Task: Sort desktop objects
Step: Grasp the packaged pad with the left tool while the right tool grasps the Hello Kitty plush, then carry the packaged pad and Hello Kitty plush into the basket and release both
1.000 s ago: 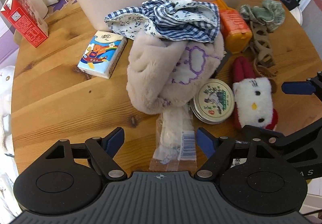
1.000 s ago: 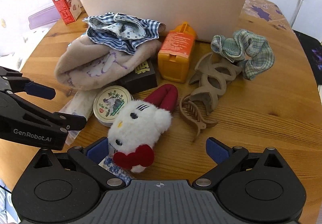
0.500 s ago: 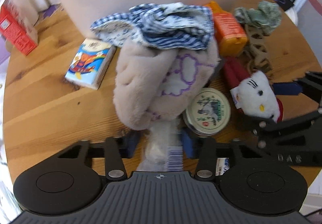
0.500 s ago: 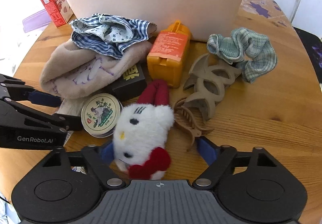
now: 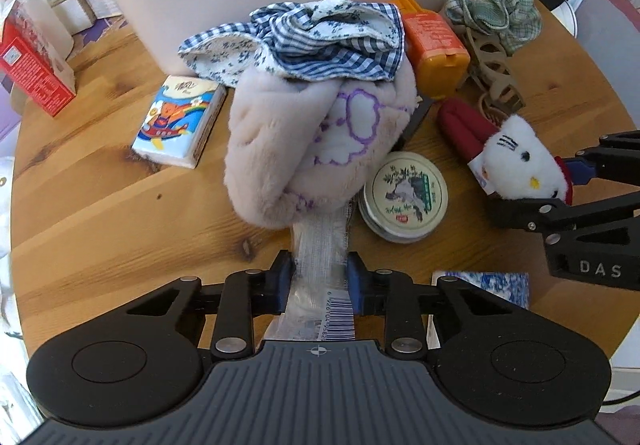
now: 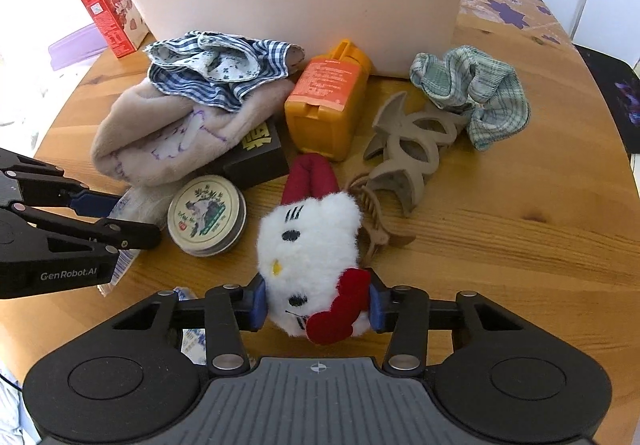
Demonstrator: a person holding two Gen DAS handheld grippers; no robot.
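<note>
Fingers closing both sides: L gripper (image 5: 320,281) pads flank packet (image 5: 320,245), its long axis running straight fwd under plush cloth (image 5: 316,149). R gripper (image 6: 316,303) pads squeeze cat toy (image 6: 310,241), tail fwd. Bin (image 6: 304,1) lies beyond.

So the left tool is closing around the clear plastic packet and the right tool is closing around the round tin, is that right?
Not quite. The left tool is closing around the clear plastic packet, but the right tool is closing around the white plush cat clip, not the round tin. The right wrist view shows the tin lying untouched on the table beside the plush.
</note>
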